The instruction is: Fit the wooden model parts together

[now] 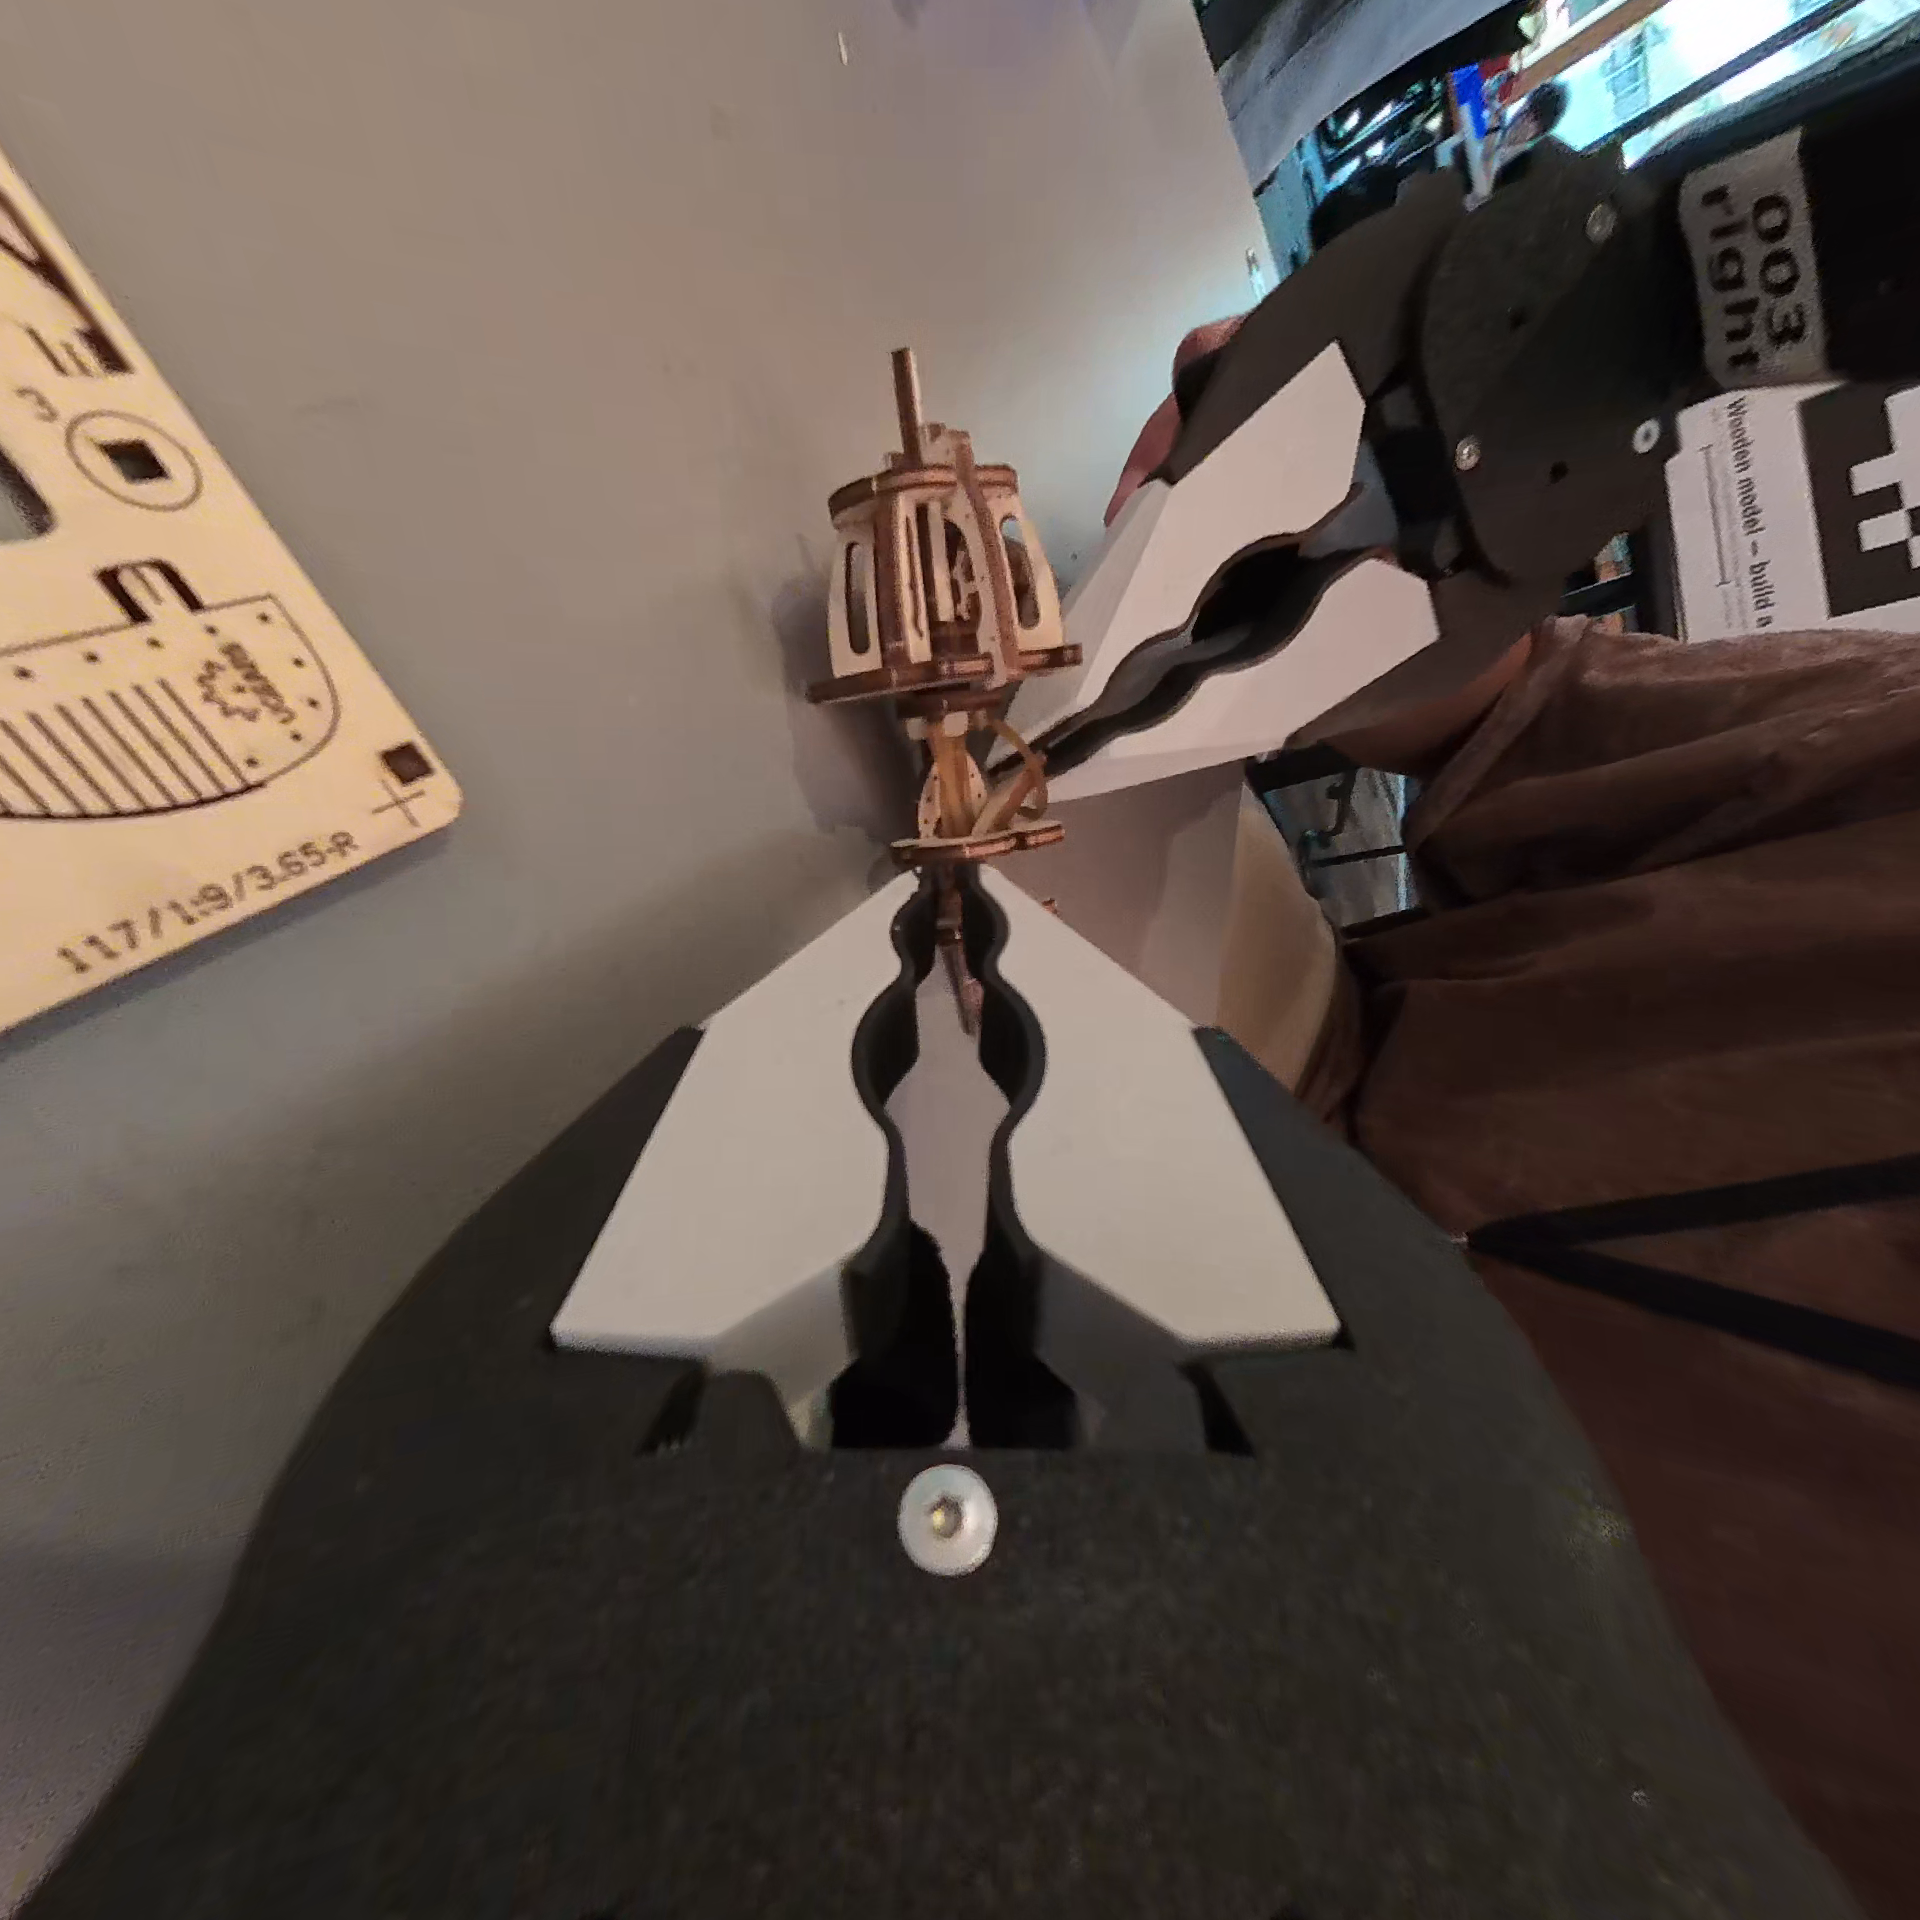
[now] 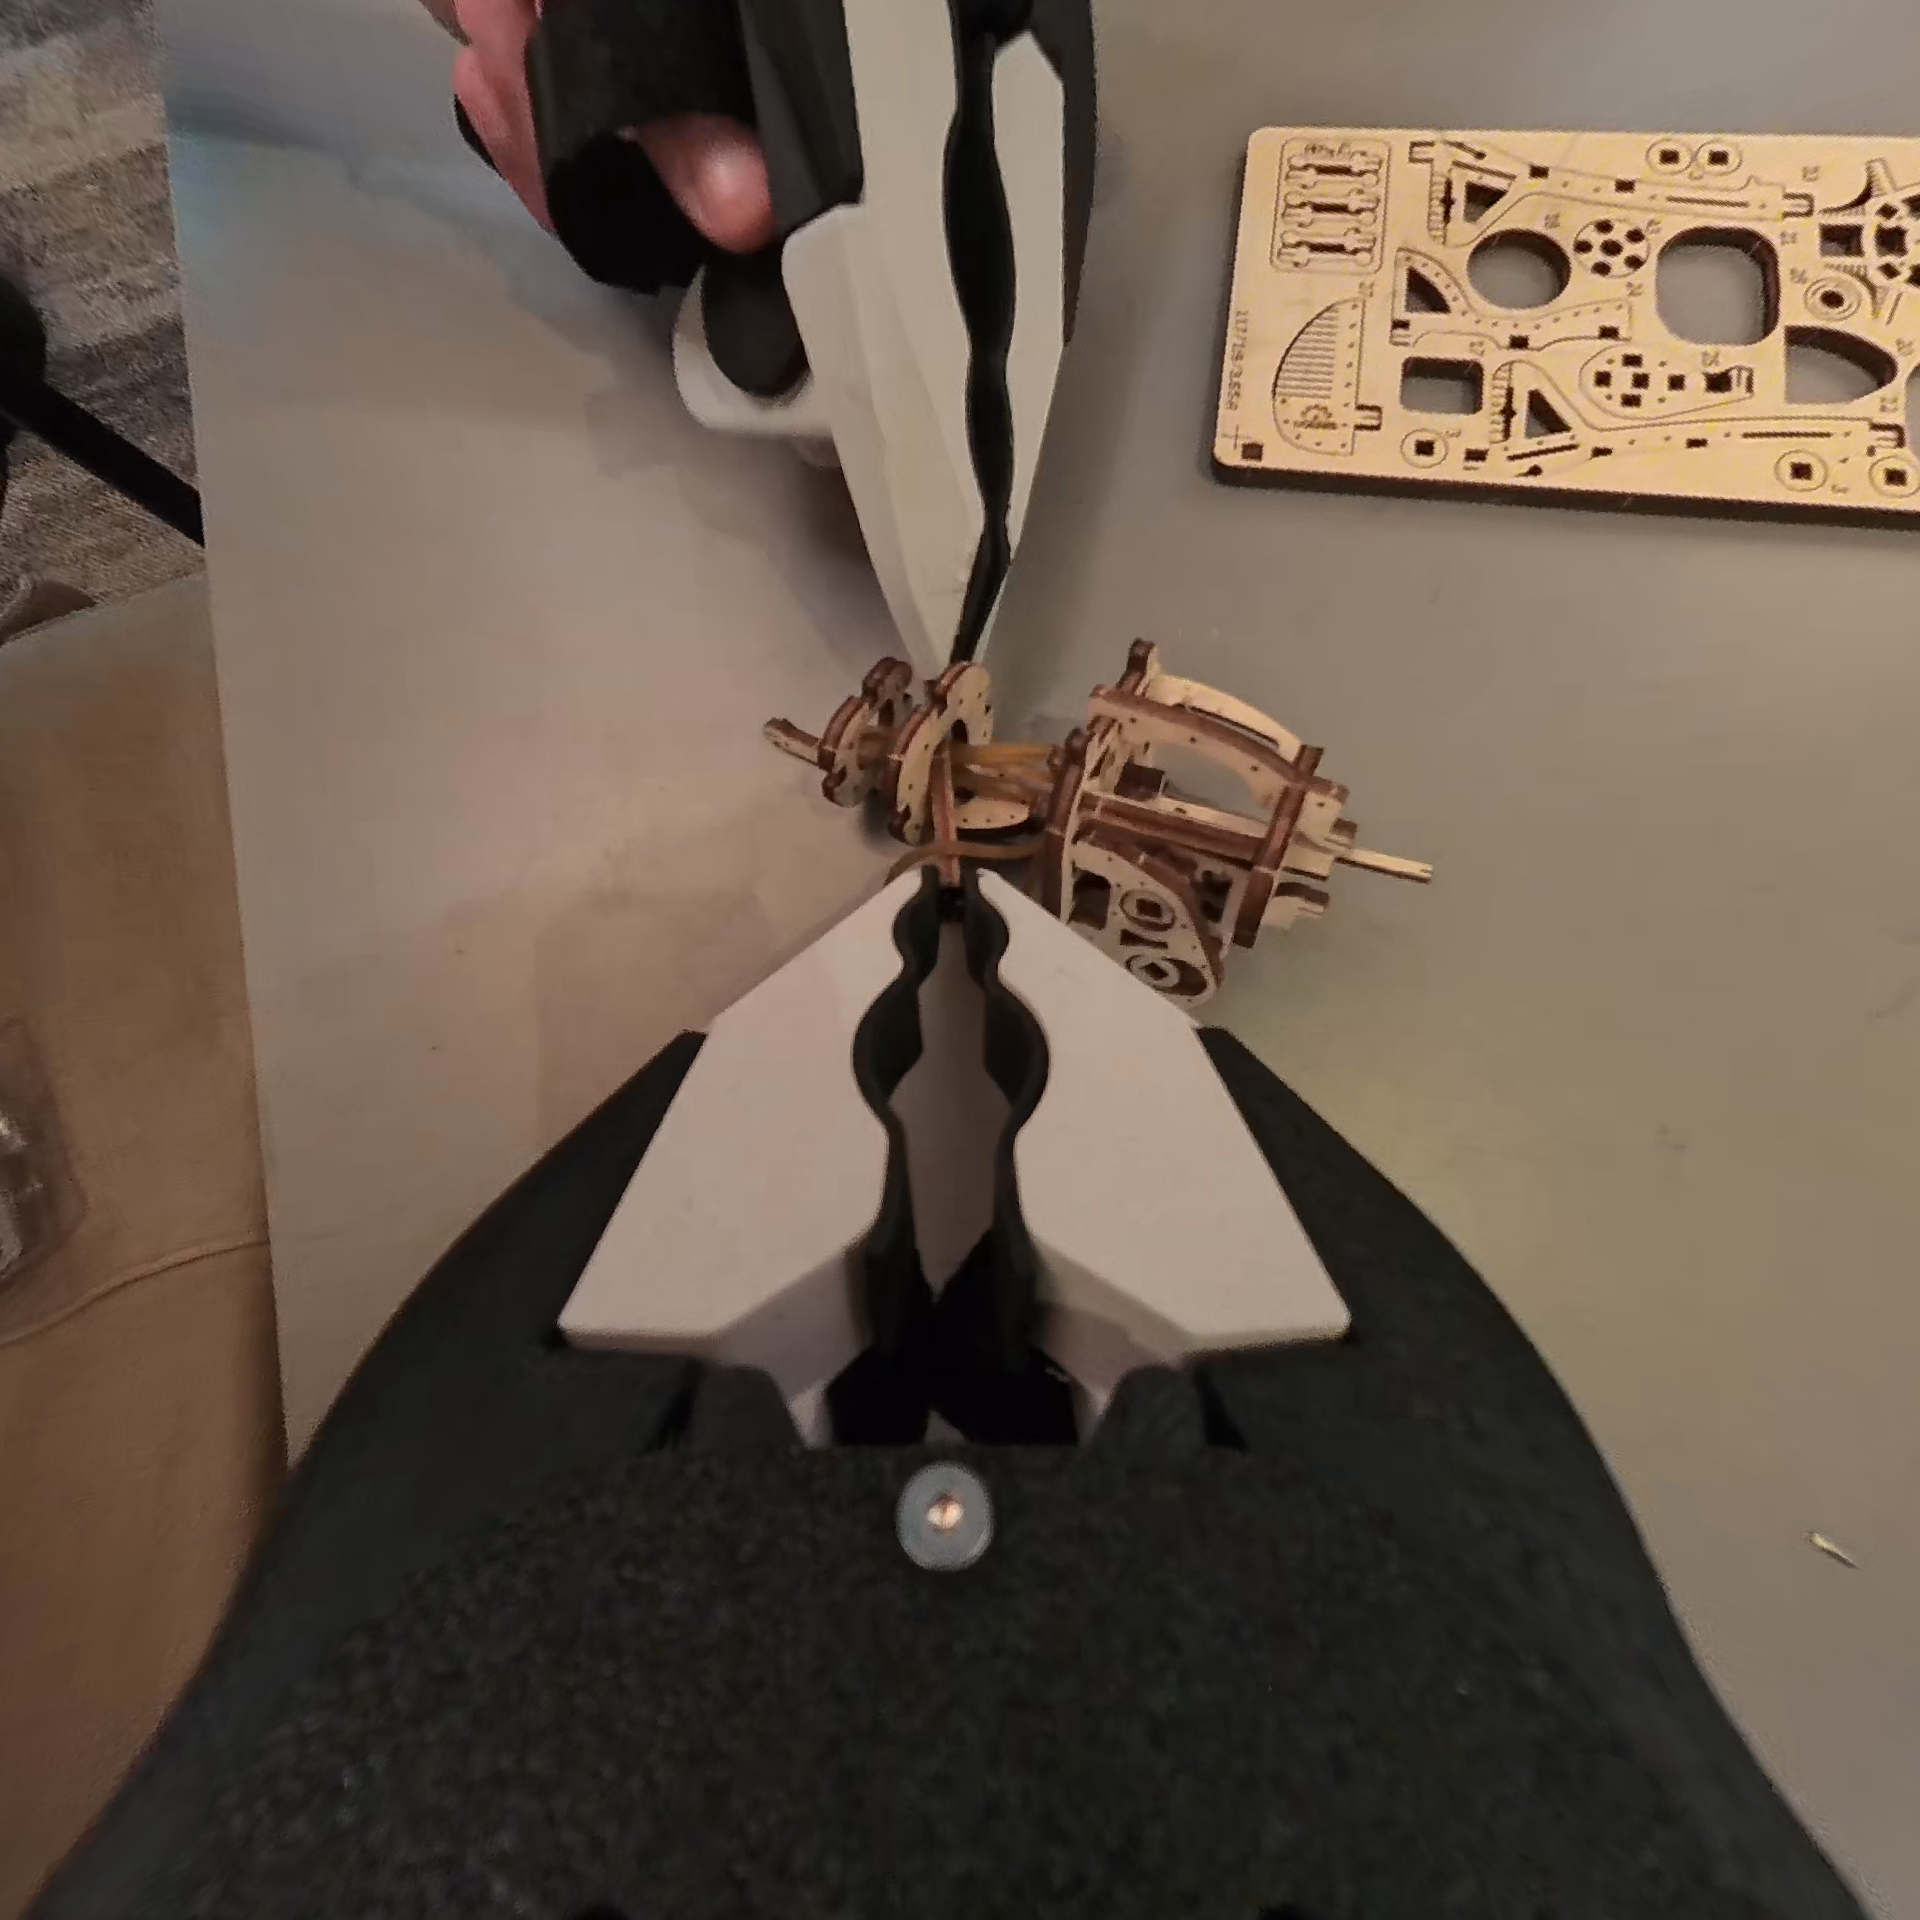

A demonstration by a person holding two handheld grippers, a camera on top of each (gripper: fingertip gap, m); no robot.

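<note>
Gripping a small wooden model (image 1: 940,623) above the grey table (image 1: 520,260), the left gripper (image 1: 948,904) is seen clamped on its thin shaft. The right gripper (image 2: 954,902) is closed on a rubber band (image 2: 971,847) beside the model's discs. A wooden parts sheet (image 2: 1579,322) lies well apart from the model.

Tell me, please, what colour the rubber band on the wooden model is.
The rubber band is yellowish amber, clearest in the right wrist view.

Printed labels (image 1: 1756,281) on gripper; engraved plywood sheet (image 1: 156,623).
</note>
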